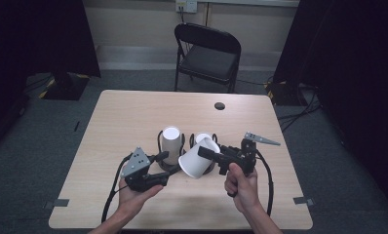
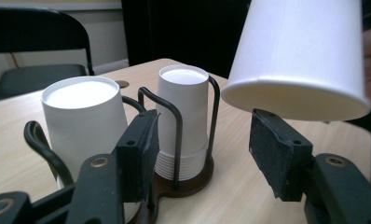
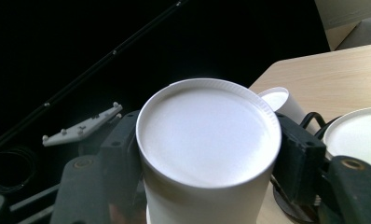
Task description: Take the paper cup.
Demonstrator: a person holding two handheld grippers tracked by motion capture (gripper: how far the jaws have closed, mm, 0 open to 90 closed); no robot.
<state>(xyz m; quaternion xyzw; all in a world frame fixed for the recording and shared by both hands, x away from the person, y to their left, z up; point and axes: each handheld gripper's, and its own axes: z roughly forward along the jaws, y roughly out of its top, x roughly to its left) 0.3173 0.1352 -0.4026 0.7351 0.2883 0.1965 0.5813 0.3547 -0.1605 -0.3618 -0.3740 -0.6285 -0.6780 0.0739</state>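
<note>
Your right tongs (image 1: pixel 205 154) are clamped on the white paper cup (image 1: pixel 198 160), jaws pressing on either side of its closed end, as the right gripper view shows with the cup's (image 3: pixel 209 140) flat base facing the camera. The cup hangs tilted above the light wooden table (image 1: pixel 133 112): its long axis runs from your right hand down toward your left, open rim lowest and nearest your left tongs (image 1: pixel 164 168). Those left tongs stand open with nothing between them; in the left gripper view the cup's rim (image 2: pixel 295 100) hovers just above the far jaw, not touching it.

Behind sit two stacks of upside-down white paper cups in a black wire holder (image 2: pixel 183 184), one stack (image 2: pixel 83 126) just beside your left jaw, the other (image 2: pixel 182 121) farther back. Your left hand is the nearer one to the rim, so I judge any handover or steadying grip comes from that side, reaching up and across
</note>
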